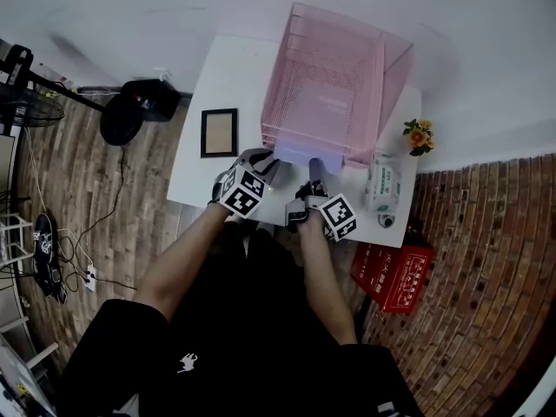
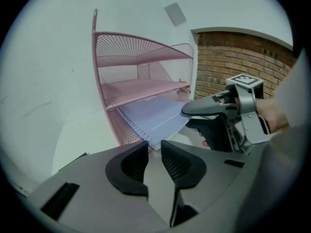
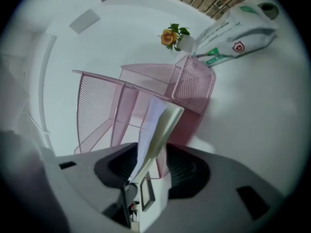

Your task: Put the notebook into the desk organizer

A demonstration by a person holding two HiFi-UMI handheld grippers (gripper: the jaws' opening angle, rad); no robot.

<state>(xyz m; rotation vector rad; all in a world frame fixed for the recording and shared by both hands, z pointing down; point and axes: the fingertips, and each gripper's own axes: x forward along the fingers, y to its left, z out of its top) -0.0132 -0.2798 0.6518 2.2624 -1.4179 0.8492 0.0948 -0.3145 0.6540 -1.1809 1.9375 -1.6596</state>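
A pink mesh desk organizer (image 1: 330, 76) stands at the back of the white table (image 1: 195, 181). The lavender spiral notebook (image 1: 308, 156) lies partly inside its bottom tier, its near end sticking out toward me. In the left gripper view the notebook (image 2: 155, 118) runs from the organizer (image 2: 141, 86) to my left gripper (image 2: 154, 143), whose jaws are shut on its near corner. My right gripper (image 3: 150, 154) stands open around the notebook's edge (image 3: 158, 125), and a gap shows at each pad. Both grippers (image 1: 265, 165) (image 1: 314, 170) sit side by side at the organizer's front.
A framed picture (image 1: 219, 132) lies left of the organizer. A small vase of orange flowers (image 1: 419, 134) and a white-and-green packet (image 1: 382, 185) sit at the right. A red box (image 1: 393, 272) and a black fan base (image 1: 130, 111) are on the floor.
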